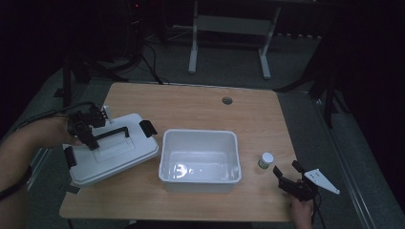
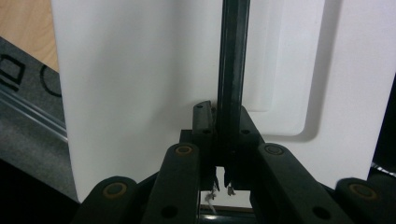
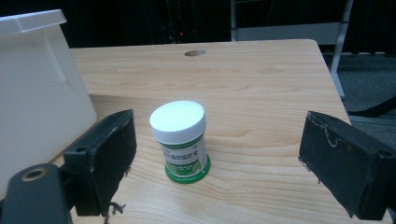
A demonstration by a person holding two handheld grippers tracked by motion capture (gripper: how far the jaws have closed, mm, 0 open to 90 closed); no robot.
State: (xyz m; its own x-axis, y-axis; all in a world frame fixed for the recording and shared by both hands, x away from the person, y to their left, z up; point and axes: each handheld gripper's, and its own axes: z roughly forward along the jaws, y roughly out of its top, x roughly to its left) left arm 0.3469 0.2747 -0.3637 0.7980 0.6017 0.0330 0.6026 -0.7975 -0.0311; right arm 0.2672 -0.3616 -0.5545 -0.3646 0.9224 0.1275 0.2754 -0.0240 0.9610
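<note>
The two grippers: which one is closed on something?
The left gripper: its jaws clamp the lid's black handle. The right gripper stands open, the small white-capped jar untouched between its jaws.

Left claw pinched shut, forearm reaching in from the left edge, right claw gaping wide, held low in the hand at bottom right

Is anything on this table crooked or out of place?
The white lid lies askew at the table's left edge, off its open bin, with the left tongs shut on its black handle. Nothing looks spilled or damaged.
</note>
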